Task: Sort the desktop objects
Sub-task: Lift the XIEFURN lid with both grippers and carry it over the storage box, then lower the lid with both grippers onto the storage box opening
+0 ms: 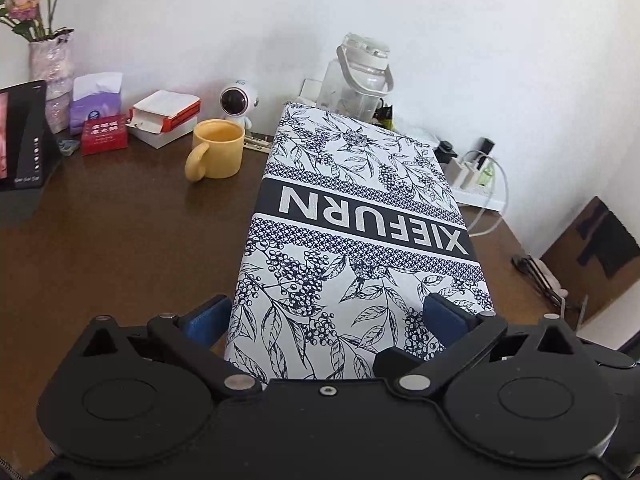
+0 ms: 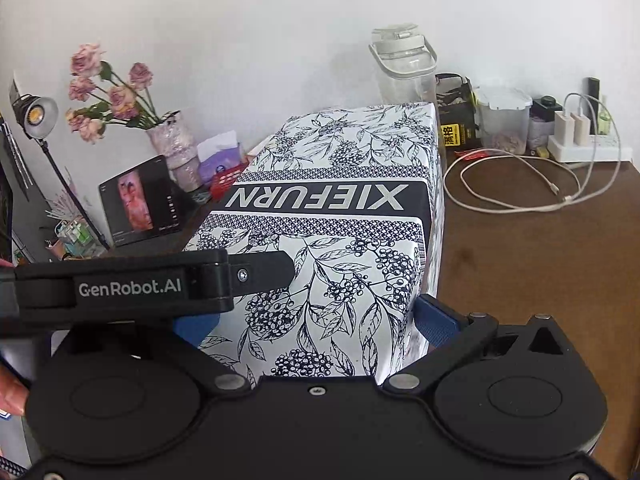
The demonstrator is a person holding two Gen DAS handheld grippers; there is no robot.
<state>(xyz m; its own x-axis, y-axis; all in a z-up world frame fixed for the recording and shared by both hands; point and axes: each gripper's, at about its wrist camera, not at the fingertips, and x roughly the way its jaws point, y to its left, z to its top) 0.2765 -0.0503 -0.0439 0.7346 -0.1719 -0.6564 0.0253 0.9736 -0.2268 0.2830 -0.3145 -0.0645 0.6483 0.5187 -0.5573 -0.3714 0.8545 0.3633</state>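
Note:
A long box (image 1: 360,208) printed with blue leaves and the word XIEFURN lies lengthwise on the brown desk (image 1: 120,240). My left gripper (image 1: 324,316) is shut on its near end, one blue pad (image 1: 204,320) against each long side. In the right wrist view the same box (image 2: 340,184) fills the middle, and my right gripper (image 2: 316,320) is shut on its near end too. The left gripper's black body (image 2: 160,284) crosses in from the left, with a finger lying on the box top. The box hides the desk behind it.
A yellow mug (image 1: 218,148), a small white robot toy (image 1: 238,102), a red box (image 1: 105,137) and a tablet (image 1: 20,136) are left of the box. A clear bottle (image 2: 404,68) stands behind it. A power strip (image 2: 588,148) and a loose cable (image 2: 520,196) are on the right.

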